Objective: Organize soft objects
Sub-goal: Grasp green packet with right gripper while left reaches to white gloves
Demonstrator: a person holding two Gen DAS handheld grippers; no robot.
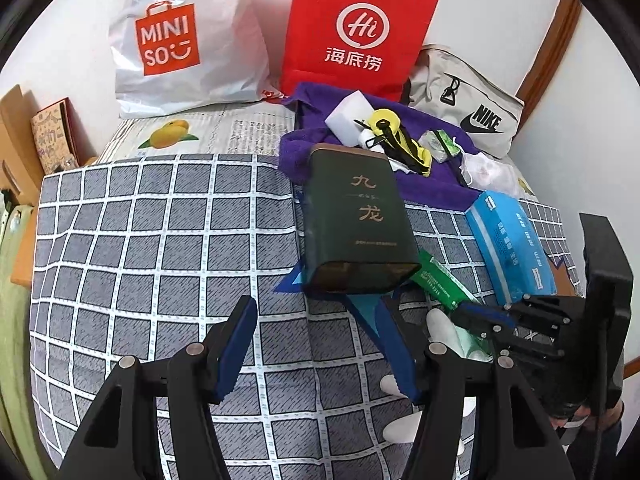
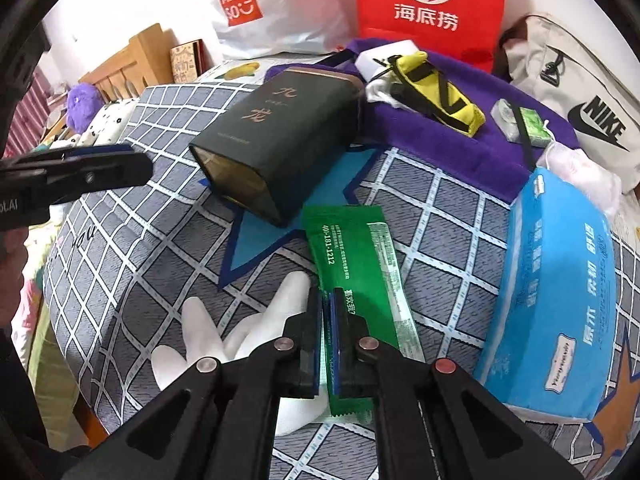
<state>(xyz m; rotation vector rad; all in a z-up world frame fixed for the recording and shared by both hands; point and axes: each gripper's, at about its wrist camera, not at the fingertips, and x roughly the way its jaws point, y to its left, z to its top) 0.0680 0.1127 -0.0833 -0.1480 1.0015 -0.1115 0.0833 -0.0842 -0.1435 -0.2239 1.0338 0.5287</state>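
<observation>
Right fingers [image 2: 327,304] clamping green sachet [image 2: 352,256], left fingers [image 1: 320,344] apart, dark tin [image 2: 276,136] lying sideways

The box [image 2: 276,136] is lying on its side on the checked cover [image 1: 140,240], its far end overlapping the towel [image 2: 440,136]. The wipes packet [image 2: 352,264] is lying just before the box, partly over the glove [image 2: 208,336]. The tissue pack [image 2: 560,292] is sitting right of the packet. The pouch [image 2: 436,88] and sponge [image 1: 346,118] are resting on the towel. Behind the towel, three bags are standing: MINISO bag [image 1: 184,40] left, paper bag [image 1: 356,32] centre, NIKE bag [image 1: 472,108] right.
</observation>
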